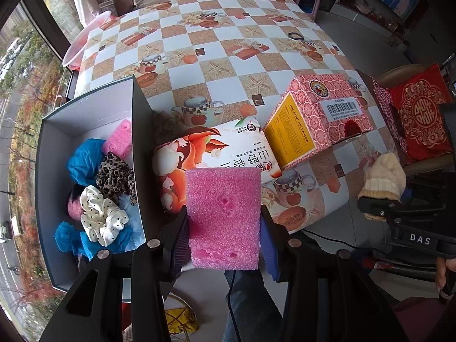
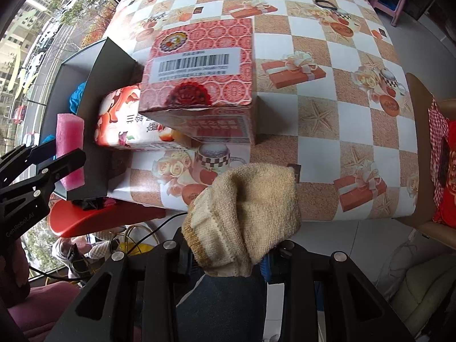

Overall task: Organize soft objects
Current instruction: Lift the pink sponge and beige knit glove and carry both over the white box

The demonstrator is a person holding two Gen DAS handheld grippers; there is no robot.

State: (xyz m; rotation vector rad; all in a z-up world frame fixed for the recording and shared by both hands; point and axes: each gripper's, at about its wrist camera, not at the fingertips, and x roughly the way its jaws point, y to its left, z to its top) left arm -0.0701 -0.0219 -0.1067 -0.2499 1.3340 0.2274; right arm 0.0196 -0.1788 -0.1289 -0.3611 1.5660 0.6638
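**Two soft items held, one box waiting**

Two grippers carry cargo above the near edge of a checkered table. The left gripper clamps a pink foam block between its pads, just beside the dark-walled box that already holds scrunchies, blue fabric and another pink foam piece. The right gripper is pinched tight on a cream knitted sock, hanging over the table's front edge, well apart from the box.

To finish this step cleanly, the foam probably needs to clear the box's tall right wall before release, then drop onto the pile rather than on the rim; the sock should likely wait its turn so the two tools do not crowd the opening.

The tablecloth shows teapots, starfish and gift parcels. A red patterned carton and a white printed packet lie beside the box. A window gives onto a street at left; a red embroidered cushion sits on a chair at right.
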